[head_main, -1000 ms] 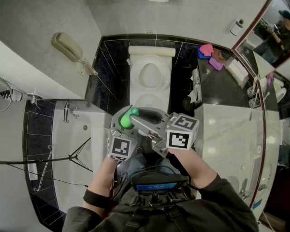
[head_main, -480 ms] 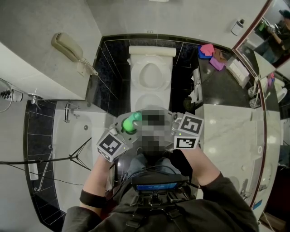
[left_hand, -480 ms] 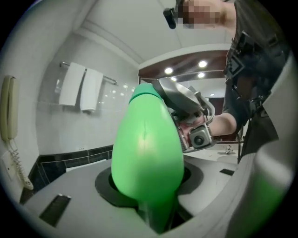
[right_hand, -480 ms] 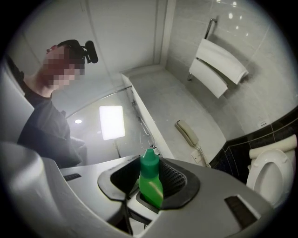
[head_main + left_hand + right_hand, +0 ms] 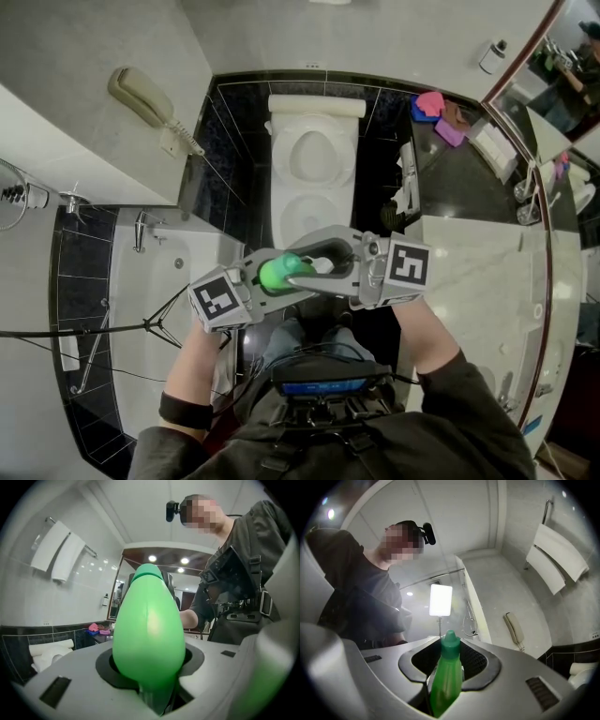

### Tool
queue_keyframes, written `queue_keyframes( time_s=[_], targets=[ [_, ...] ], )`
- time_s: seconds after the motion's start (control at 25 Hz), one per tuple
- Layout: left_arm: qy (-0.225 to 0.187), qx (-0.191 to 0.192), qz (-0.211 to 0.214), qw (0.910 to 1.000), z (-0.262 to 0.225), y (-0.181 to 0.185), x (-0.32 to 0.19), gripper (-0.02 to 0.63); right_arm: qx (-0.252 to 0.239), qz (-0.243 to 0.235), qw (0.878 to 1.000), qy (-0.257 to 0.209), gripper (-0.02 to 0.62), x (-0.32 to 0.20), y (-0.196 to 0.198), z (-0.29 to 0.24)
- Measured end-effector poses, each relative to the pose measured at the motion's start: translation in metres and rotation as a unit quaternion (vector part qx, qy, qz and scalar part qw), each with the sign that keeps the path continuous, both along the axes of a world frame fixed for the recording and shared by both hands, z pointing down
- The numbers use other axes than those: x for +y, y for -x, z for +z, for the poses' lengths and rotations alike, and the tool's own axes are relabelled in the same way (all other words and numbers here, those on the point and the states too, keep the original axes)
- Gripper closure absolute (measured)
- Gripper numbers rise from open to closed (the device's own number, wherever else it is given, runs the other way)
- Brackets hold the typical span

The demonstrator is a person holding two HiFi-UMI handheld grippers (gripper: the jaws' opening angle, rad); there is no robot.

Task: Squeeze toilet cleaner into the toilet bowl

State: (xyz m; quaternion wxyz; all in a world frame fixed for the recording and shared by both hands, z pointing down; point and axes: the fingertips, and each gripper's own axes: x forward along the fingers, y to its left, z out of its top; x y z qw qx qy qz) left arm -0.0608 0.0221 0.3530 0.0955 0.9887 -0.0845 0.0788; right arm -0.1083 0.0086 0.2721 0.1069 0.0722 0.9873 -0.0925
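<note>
the person's hands are holding the two tools close in front of the chest, above the dark floor. the left claw (image 5: 267,279) is clamping on the wide body of the green toilet cleaner bottle (image 5: 281,272). the right claw (image 5: 323,266) is gripping the same bottle from the opposite side, across its narrow sides. the bottle is hanging in the air between them, touching no surface, with its capped end sticking out clear of both claws. just beyond it the white toilet (image 5: 314,155) is standing against the black tiled wall, its bowl uncovered. farther left a wall phone (image 5: 141,98) is hanging on the pale wall.
</note>
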Motion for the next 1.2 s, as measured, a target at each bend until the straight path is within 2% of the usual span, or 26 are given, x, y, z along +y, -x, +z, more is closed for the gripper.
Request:
queue_keyframes(
  time_s=[0.16,0.32,0.44,0.56,0.64,0.72,0.92,1.0,1.12,1.2],
  targets=[
    [0.007,-0.005,0.001,1.0000,0.000,-0.003,0.004,0.417,0.000,-0.007,1.000,0.004,0.454,0.003,-0.002,0.005],
    [0.000,-0.018,-0.010,0.9998,0.004,-0.002,0.002,0.417,-0.005,0.006,0.999,0.039,0.440,0.000,-0.002,0.007],
    [-0.018,-0.036,-0.036,0.9986,0.009,-0.002,-0.003,0.417,-0.001,0.042,0.997,0.058,0.368,-0.013,0.001,0.011],
    [-0.045,-0.045,-0.096,0.9934,0.012,0.003,-0.018,0.417,-0.004,0.083,0.993,0.085,0.292,-0.028,0.001,0.011],
    [-0.067,-0.056,-0.142,0.9860,0.015,0.009,-0.030,0.417,-0.005,0.103,0.989,0.111,0.254,-0.034,0.001,0.009],
    [-0.092,-0.069,-0.184,0.9761,0.016,0.015,-0.042,0.417,0.005,0.130,0.983,0.129,0.249,-0.041,0.001,0.012],
    [-0.137,-0.091,-0.297,0.9405,0.014,0.035,-0.070,0.417,0.014,0.164,0.963,0.211,0.259,-0.050,0.005,0.015],
    [-0.154,-0.105,-0.318,0.9296,0.015,0.041,-0.077,0.417,0.007,0.164,0.957,0.240,0.261,-0.050,0.007,0.013],
    [-0.178,-0.119,-0.322,0.9222,0.017,0.046,-0.080,0.417,0.011,0.169,0.949,0.265,0.272,-0.050,0.012,0.014],
    [-0.175,-0.121,-0.335,0.9179,0.016,0.046,-0.079,0.417,0.017,0.175,0.946,0.274,0.281,-0.052,0.013,0.017]
  ],
)
